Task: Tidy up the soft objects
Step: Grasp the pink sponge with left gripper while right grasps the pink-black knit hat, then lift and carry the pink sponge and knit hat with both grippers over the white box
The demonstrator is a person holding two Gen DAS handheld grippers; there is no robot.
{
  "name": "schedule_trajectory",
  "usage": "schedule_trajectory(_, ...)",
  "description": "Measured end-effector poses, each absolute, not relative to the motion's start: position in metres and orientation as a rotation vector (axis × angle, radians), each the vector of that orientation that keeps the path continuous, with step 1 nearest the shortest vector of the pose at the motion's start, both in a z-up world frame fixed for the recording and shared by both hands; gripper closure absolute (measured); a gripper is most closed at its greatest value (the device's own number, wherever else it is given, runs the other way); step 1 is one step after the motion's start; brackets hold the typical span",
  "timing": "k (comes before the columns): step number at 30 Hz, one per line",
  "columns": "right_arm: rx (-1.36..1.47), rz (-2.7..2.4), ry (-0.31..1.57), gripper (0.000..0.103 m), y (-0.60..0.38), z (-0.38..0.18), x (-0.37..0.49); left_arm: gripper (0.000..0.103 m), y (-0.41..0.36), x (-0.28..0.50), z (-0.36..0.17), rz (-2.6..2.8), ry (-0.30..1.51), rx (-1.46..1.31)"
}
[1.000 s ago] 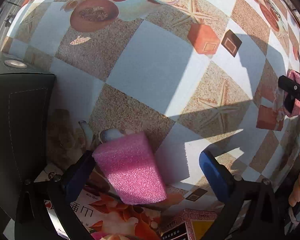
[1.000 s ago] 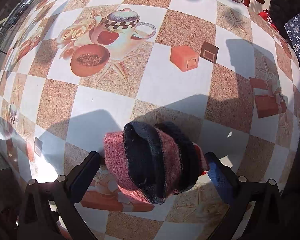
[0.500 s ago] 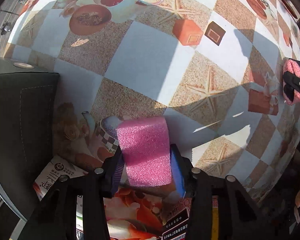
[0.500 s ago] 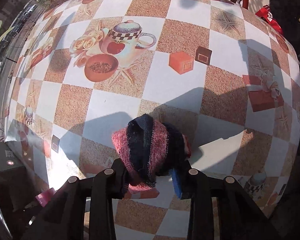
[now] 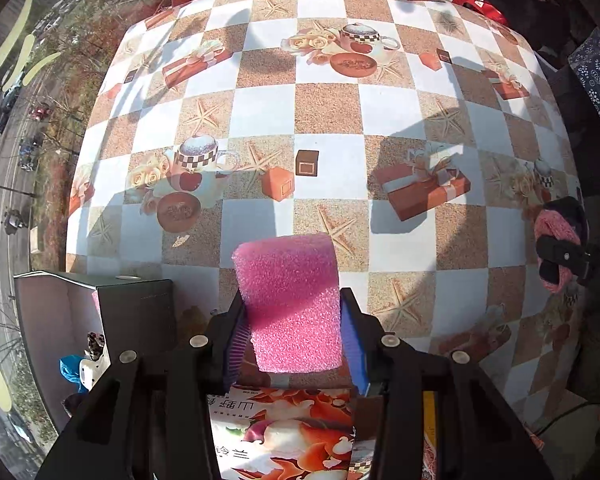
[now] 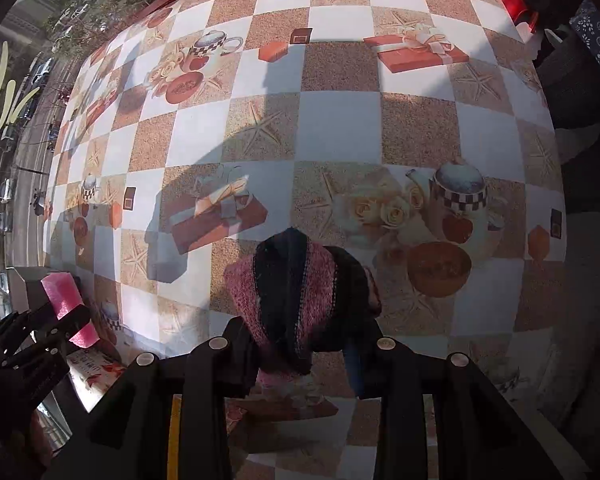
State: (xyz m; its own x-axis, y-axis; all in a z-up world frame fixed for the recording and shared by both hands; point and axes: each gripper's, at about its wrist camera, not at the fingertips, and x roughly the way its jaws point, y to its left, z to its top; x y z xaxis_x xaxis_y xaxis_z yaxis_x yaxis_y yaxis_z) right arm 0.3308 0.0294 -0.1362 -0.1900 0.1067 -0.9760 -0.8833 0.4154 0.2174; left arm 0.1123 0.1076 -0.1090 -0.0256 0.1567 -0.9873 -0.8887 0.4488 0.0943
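My left gripper is shut on a pink foam sponge and holds it up above the checkered tablecloth. My right gripper is shut on a rolled pink and black knitted cloth, also lifted off the table. The cloth and right gripper show at the right edge of the left wrist view. The sponge and left gripper show at the lower left of the right wrist view.
An open dark box stands at the left near the sponge, with small soft items inside. A printed packet lies under the left gripper. A window with a street view is at the far left.
Both grippers closed on their objects, the sponge and the knitted cloth, and have since risen well above the table. The views now take in much more of the tablecloth.
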Motion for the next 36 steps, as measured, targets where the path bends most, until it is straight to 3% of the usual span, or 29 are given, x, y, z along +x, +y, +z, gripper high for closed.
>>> schedule_trajectory(8, -0.634, 0.948, 1.484, 0.068, -0.039, -0.109, 0.343, 0.057, 0.05, 0.193, -0.042, 0.71, 1.228, -0.471)
schedule_trajectory(16, -0.547, 0.82, 1.492, 0.068, -0.11, -0.091, 0.332, 0.057, -0.058, 0.24, -0.02, 0.301, 1.233, -0.239)
schedule_trajectory(26, -0.511, 0.693, 1.541, 0.068, -0.194, -0.087, 0.29, 0.057, -0.153, 0.184, -0.006, -0.025, 1.279, -0.044)
schedule_trajectory(36, -0.596, 0.822, 1.571, 0.068, -0.213, -0.09, 0.191, 0.056, -0.146, 0.087, -0.01, 0.051, 1.319, -0.057)
